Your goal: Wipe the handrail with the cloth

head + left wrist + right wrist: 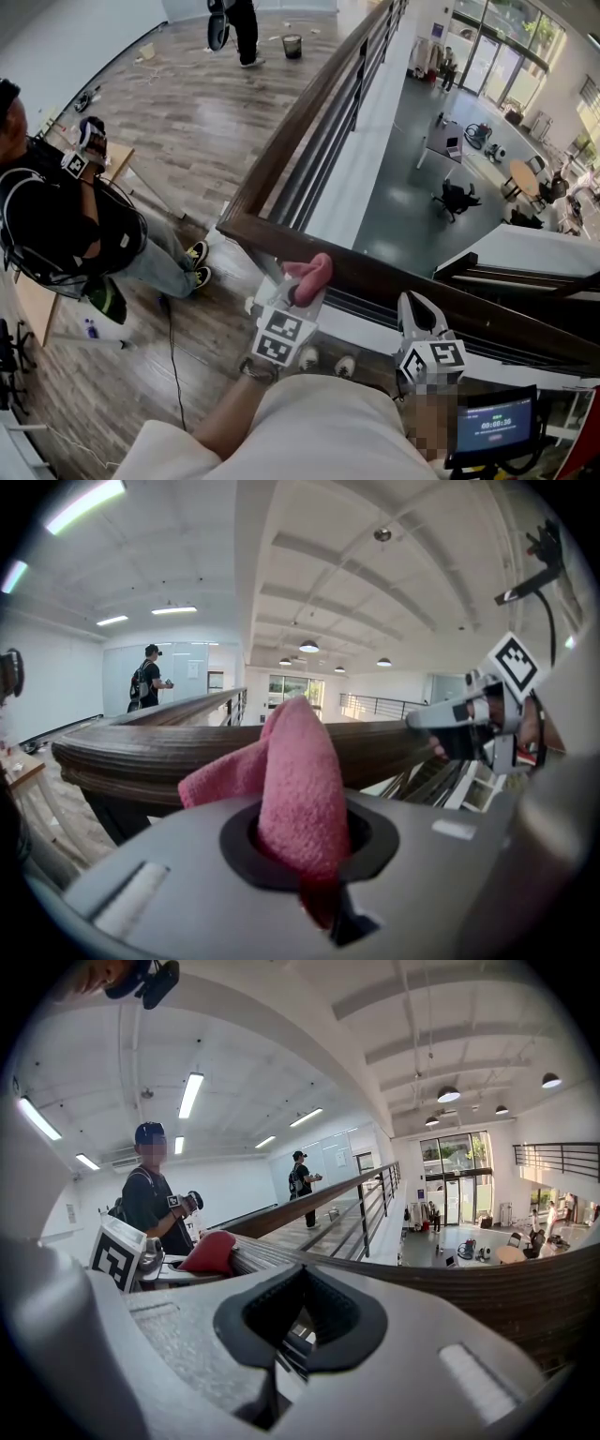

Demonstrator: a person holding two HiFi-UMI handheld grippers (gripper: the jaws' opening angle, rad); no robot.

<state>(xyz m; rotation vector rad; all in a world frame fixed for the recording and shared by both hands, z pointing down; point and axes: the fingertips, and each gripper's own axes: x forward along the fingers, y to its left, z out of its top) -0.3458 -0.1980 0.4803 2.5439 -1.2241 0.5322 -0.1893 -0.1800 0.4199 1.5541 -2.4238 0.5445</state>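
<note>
A dark wooden handrail (394, 277) runs across in front of me and turns at a corner on the left. My left gripper (298, 292) is shut on a pink cloth (317, 270), and the cloth rests against the near side of the rail. In the left gripper view the cloth (295, 780) sticks up out of the shut gripper (305, 841) in front of the handrail (150, 752). My right gripper (418, 315) is to the right, close to the rail, shut with nothing in it. The right gripper view shows its empty gripper (300, 1321), the handrail (450, 1283) and the cloth (208, 1252).
Black railing bars (323, 159) stand under the rail. Beyond them is a drop to a lower hall (422, 187) with furniture. A seated person (56, 225) is on the left and another person (242, 28) stands far off by a bin (292, 45). A small screen (494, 427) is at lower right.
</note>
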